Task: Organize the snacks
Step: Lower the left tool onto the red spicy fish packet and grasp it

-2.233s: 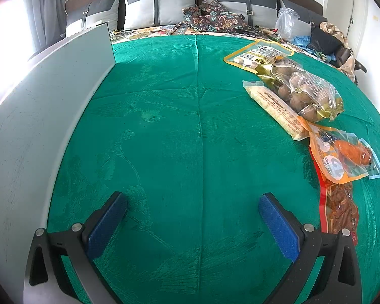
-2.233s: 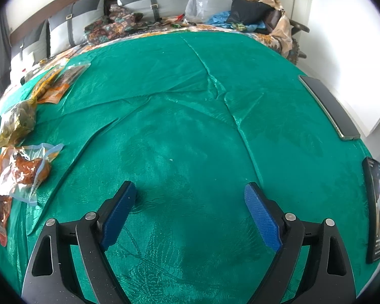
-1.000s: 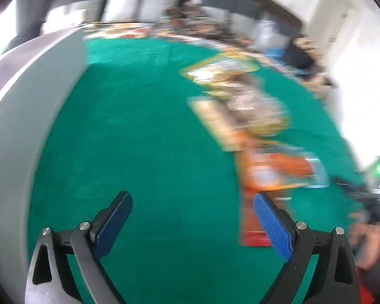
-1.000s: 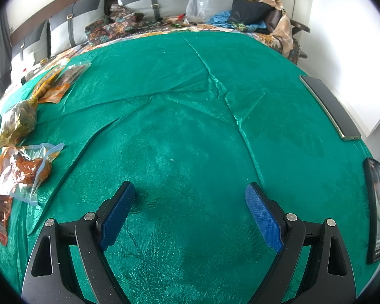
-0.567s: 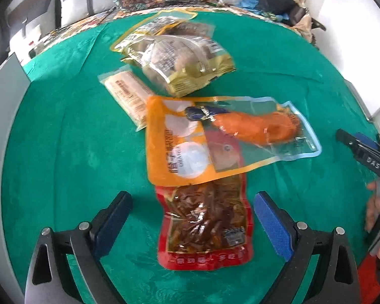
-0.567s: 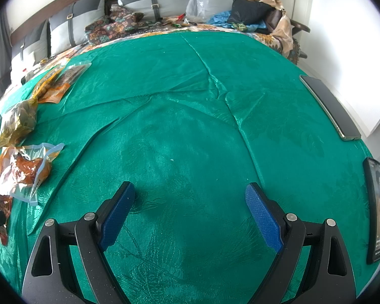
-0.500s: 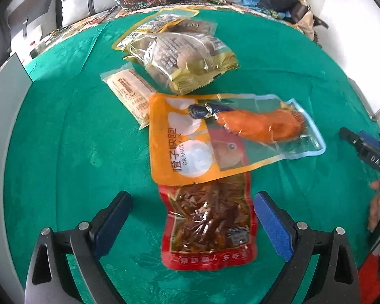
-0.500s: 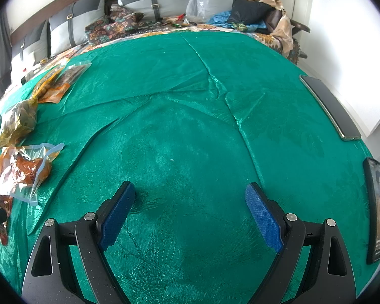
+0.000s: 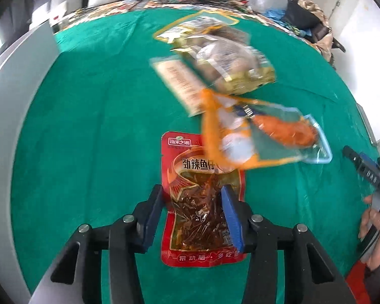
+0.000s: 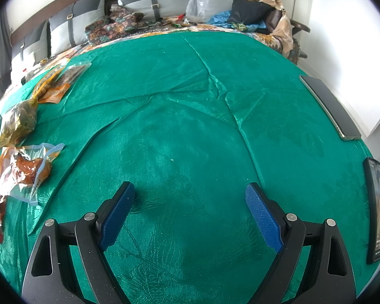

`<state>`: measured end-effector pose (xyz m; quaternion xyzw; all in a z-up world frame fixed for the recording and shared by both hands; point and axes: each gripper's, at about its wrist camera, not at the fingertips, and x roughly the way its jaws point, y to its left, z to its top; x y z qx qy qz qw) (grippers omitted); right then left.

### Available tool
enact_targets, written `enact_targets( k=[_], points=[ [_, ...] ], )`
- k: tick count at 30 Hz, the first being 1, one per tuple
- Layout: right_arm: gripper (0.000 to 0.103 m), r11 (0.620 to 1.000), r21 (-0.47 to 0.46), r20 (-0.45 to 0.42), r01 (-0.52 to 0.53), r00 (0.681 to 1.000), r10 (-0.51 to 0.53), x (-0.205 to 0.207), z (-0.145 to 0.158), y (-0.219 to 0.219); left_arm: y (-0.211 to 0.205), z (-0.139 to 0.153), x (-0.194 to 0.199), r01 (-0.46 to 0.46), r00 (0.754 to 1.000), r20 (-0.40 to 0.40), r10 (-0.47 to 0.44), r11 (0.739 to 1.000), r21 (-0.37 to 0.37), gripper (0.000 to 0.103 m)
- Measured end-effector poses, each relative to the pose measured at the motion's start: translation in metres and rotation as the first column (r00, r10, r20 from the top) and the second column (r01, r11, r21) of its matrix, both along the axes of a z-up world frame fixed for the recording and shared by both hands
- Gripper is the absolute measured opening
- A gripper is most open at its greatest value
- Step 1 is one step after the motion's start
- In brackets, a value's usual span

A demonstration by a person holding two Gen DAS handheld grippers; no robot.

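Early days imo. My left gripper [image 9: 192,202] pinching red foil pouch of spicy dried fish [image 9: 201,202], low on green satin cloth [image 9: 88,126]. My right gripper [image 10: 190,210] wide, holding nothing. 4 other packs unsorted beside it, incl orange-edged clear pouch [image 9: 266,134].

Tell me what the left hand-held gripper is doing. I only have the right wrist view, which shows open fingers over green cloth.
Observer: The left hand-held gripper is closed on the lower half of a red packet, with one pad at each side.
Operator: Is that packet free of the other snacks?
Observer: No. The orange pouch overlaps its upper right corner.
Operator: What is inside the packet?
Observer: Dark reddish strips, seen through its clear window.
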<state>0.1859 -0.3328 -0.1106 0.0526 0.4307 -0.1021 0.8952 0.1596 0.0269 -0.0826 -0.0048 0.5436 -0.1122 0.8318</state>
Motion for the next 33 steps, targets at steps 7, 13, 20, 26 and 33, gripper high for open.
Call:
enact_targets(
  k=[7, 13, 20, 26, 33],
  points=[
    [0.091, 1.000, 0.000, 0.000, 0.000, 1.000, 0.000, 0.000, 0.000, 0.000, 0.041, -0.001, -0.030, -0.019, 1.000, 0.017, 0.018, 0.999, 0.048, 0.046],
    [0.091, 1.000, 0.001, 0.000, -0.001, 1.000, 0.001, 0.000, 0.000, 0.000, 0.045, -0.006, -0.029, -0.017, 1.000, 0.022, 0.018, 0.999, -0.028, 0.068],
    [0.091, 1.000, 0.001, 0.001, -0.001, 1.000, 0.001, 0.000, 0.000, 0.000, 0.017, -0.018, -0.034, 0.044, 0.996, 0.071, -0.050, 0.995, 0.093, 0.099],
    [0.091, 1.000, 0.001, 0.000, -0.001, 1.000, 0.001, 0.000, 0.000, -0.001, 0.014, -0.019, -0.040, 0.054, 0.992, 0.107, -0.066, 0.993, 0.108, 0.103],
    [0.091, 1.000, 0.002, 0.001, -0.002, 1.000, 0.002, -0.001, 0.000, -0.001, 0.017, -0.021, -0.044, 0.055, 0.988, 0.138, -0.069, 0.993, 0.102, 0.103]
  ],
)
